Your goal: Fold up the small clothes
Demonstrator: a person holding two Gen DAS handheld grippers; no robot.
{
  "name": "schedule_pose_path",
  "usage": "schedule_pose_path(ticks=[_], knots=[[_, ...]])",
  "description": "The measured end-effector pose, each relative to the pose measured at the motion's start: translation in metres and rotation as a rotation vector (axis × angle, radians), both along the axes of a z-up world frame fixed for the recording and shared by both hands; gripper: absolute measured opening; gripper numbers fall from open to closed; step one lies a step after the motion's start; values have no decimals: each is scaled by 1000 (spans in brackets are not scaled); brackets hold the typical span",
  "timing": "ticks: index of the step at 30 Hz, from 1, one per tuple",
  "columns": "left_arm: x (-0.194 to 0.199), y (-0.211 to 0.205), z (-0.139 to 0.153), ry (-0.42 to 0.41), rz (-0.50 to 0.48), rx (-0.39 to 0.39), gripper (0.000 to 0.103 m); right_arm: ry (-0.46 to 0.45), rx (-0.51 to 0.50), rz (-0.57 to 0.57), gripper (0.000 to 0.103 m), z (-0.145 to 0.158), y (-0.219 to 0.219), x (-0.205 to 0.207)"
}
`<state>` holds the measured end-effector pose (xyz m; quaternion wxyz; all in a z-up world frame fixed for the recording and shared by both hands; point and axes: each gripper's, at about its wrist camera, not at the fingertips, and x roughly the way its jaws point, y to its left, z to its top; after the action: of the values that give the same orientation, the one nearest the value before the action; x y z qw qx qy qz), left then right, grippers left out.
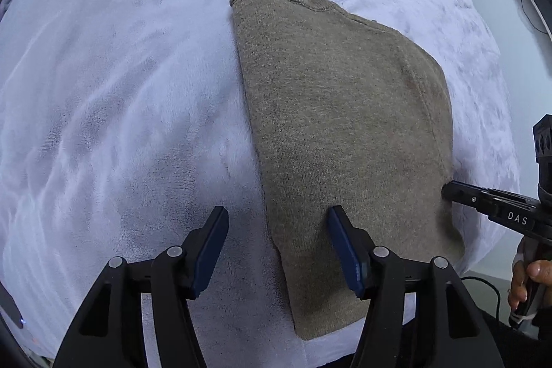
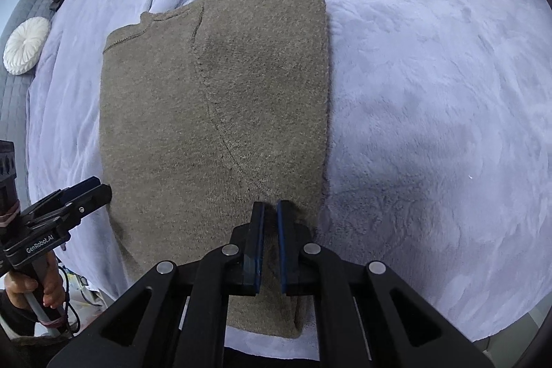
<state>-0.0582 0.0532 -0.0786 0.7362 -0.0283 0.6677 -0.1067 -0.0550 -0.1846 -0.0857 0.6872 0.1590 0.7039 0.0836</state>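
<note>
A folded brown sweater [image 2: 214,140] lies flat on the lavender blanket [image 2: 431,92]. The left gripper [image 1: 277,223] hovers with jaws spread across the sweater's left edge; the right gripper [image 2: 270,206], jaws pressed together, sits over its near right corner.

"DAS" on right gripper [image 1: 448,190]; "GenRobot.AI" on left gripper [image 2: 98,190].

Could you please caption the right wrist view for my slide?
Shut right gripper over a folded brown sweater on a lavender blanket.
</note>
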Motion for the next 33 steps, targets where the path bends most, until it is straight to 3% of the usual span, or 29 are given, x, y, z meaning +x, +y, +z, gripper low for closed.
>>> schedule_pose_path(ticks=[12,21,24,26,28,30,31,33], knots=[[-5,6,12,1,34,29,62,12,32,-98,10,20,-29,-3],[3,-5,44,-32,82,38,62,-16,29,-56,14,42,-13,5],[5,-16,50,-52,79,66,62,-23,23,-52,33,47,-6,6],[5,-19,53,-57,82,88,62,-34,-6,-44,63,52,-1,8],[5,-18,54,-51,83,82,62,-46,-31,-28,65,58,2,9],[5,-20,52,-40,83,84,77,-52,-48,-20,69,62,4,11],[4,-19,52,-41,84,90,92,-55,-57,-18,76,63,4,13],[2,-20,55,-66,84,99,93,-67,-84,-13,80,68,5,14]])
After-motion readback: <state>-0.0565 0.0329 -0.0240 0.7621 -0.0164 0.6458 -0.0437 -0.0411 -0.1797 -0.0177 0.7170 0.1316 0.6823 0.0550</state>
